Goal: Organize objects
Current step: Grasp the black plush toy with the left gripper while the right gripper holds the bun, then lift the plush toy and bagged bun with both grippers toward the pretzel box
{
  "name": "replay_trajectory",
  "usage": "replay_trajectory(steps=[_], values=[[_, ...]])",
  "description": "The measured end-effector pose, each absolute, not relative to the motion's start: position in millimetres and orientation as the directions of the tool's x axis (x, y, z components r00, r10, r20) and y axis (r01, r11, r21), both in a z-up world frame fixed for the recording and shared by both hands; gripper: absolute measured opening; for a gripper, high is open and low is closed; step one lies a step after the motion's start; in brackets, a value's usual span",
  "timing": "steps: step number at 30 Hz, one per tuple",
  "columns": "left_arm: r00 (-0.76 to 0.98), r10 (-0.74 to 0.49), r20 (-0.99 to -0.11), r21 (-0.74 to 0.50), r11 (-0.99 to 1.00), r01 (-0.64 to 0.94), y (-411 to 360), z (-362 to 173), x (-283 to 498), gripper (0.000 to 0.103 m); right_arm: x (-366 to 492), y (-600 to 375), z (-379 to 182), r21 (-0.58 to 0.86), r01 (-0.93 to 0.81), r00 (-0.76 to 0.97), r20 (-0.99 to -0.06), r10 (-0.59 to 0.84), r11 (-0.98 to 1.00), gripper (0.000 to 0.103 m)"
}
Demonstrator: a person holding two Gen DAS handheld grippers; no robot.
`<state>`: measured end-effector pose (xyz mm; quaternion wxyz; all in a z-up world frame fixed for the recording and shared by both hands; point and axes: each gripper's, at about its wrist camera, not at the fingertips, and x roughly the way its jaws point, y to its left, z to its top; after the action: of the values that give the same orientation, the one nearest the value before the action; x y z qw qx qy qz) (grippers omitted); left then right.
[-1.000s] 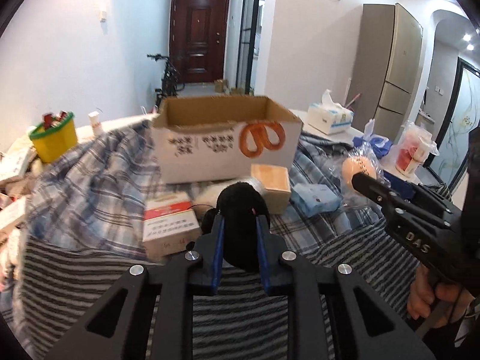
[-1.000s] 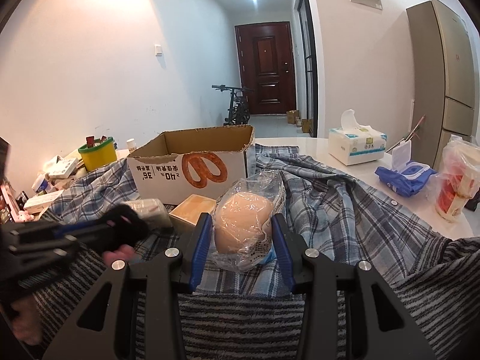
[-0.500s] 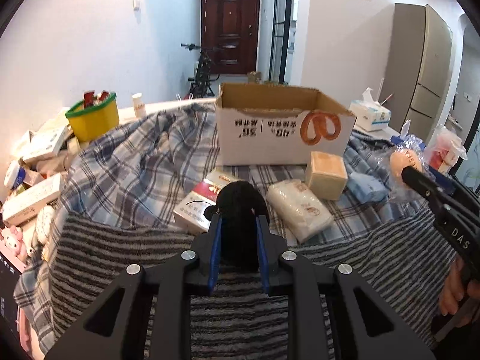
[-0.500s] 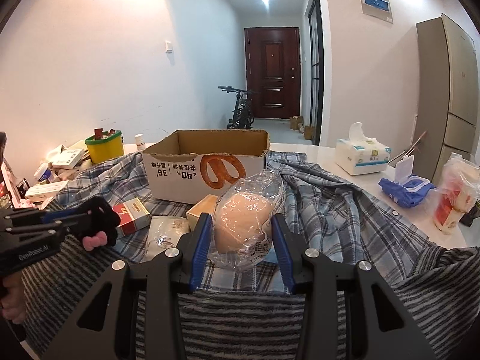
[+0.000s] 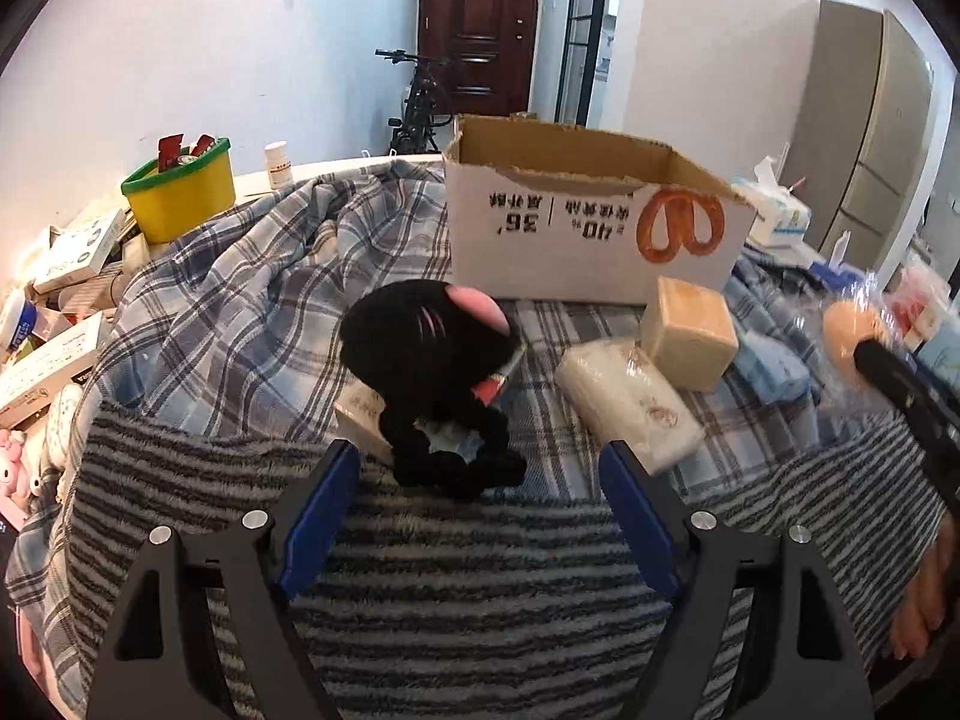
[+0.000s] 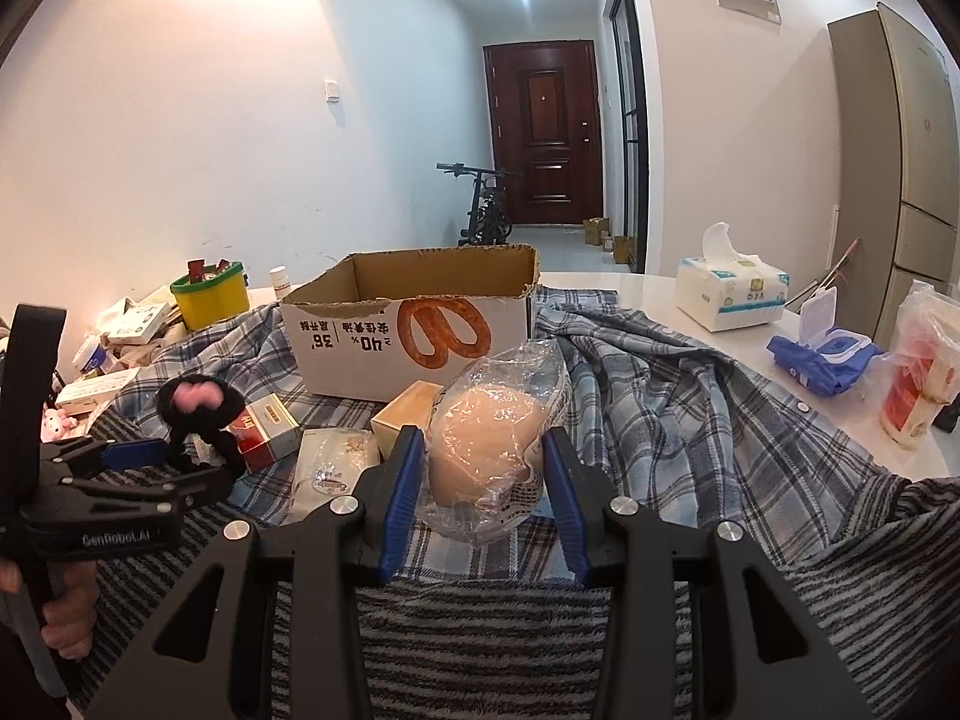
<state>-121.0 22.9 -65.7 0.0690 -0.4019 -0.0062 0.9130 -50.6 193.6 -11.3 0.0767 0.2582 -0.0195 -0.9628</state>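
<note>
My left gripper [image 5: 480,474] is open, its blue pads wide apart. A black plush toy with a pink patch [image 5: 432,360] sits free just in front of it, on the striped and plaid cloth, over a red and white box. The toy also shows in the right wrist view [image 6: 198,405]. My right gripper [image 6: 480,474] is shut on a beige bun in a clear plastic bag [image 6: 492,438], held above the cloth. An open cardboard box with a pretzel print [image 5: 594,222] stands behind, and also shows in the right wrist view [image 6: 414,324].
A tan block [image 5: 690,336], a white wrapped pack [image 5: 630,408] and a blue packet [image 5: 774,366] lie before the box. A yellow tub [image 5: 180,192] and small cartons are at the left. A tissue box [image 6: 729,294], blue wipes [image 6: 828,354] and a bagged carton [image 6: 918,378] stand right.
My left gripper has opened and let go of the black plush toy, which now rests on the cloth. My right gripper still holds the bagged bun, slightly raised.
</note>
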Motion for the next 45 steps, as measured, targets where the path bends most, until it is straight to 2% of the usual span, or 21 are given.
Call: replay_trajectory(steps=[7, 10, 13, 19, 25, 26, 27, 28, 29, 30, 32, 35, 40, 45], values=[[-0.702, 0.102, -0.705, -0.089, -0.995, -0.054, 11, -58, -124, 0.103, -51, 195, -11, 0.092, 0.138, -0.856, -0.490, -0.165, -0.986, 0.040], [-0.716, 0.119, -0.687, -0.086, -0.993, -0.082, 7, -52, -125, 0.103, -51, 196, -11, 0.096, 0.141, -0.855, -0.490, -0.171, -0.985, 0.040], [-0.739, 0.071, -0.670, -0.030, -0.997, -0.069, 7, -44, -129, 0.103, -51, 195, -11, 0.094, 0.143, -0.855, -0.490, -0.171, -0.985, 0.040], [-0.709, 0.039, -0.704, -0.037, -0.999, -0.018, -2, -45, -158, 0.103, -50, 195, -11, 0.087, 0.141, -0.858, -0.487, -0.166, -0.986, 0.040], [-0.686, 0.050, -0.726, -0.028, -0.999, -0.043, 2, -55, -178, 0.102, -51, 195, -12, 0.088, 0.145, -0.854, -0.492, -0.170, -0.986, 0.040], [-0.677, 0.038, -0.735, -0.017, -0.999, -0.038, 3, -57, -181, 0.098, -51, 195, -12, 0.088, 0.146, -0.853, -0.494, -0.170, -0.985, 0.040], [-0.677, 0.041, -0.735, -0.015, -0.999, -0.044, 5, -60, -182, 0.084, -51, 195, -12, 0.088, 0.147, -0.852, -0.495, -0.171, -0.985, 0.040], [-0.669, 0.052, -0.741, -0.017, -0.998, -0.059, 6, -63, -183, 0.076, -51, 195, -12, 0.088, 0.147, -0.852, -0.495, -0.171, -0.985, 0.040], [-0.664, 0.061, -0.745, -0.018, -0.997, -0.071, 8, -64, -183, 0.058, -51, 195, -12, 0.089, 0.147, -0.852, -0.495, -0.172, -0.985, 0.040], [-0.661, 0.074, -0.746, -0.018, -0.996, -0.091, 11, -65, -183, 0.033, -51, 195, -12, 0.090, 0.146, -0.852, -0.495, -0.172, -0.985, 0.040], [-0.664, 0.087, -0.742, -0.022, -0.994, -0.106, 13, -65, -180, 0.030, -52, 196, -13, 0.096, 0.145, -0.851, -0.496, -0.173, -0.985, 0.040], [-0.720, 0.092, -0.688, -0.021, -0.994, -0.107, 14, -53, -166, 0.029, -52, 197, -13, 0.098, 0.140, -0.851, -0.497, -0.170, -0.985, 0.040], [-0.741, 0.191, -0.644, -0.145, -0.981, -0.127, 7, -32, -140, 0.029, -50, 196, -11, 0.086, 0.130, -0.857, -0.492, -0.156, -0.988, 0.040], [-0.778, 0.175, -0.603, -0.121, -0.984, -0.128, 13, -25, -114, 0.029, -47, 194, -7, 0.075, 0.127, -0.864, -0.481, -0.147, -0.989, 0.040]])
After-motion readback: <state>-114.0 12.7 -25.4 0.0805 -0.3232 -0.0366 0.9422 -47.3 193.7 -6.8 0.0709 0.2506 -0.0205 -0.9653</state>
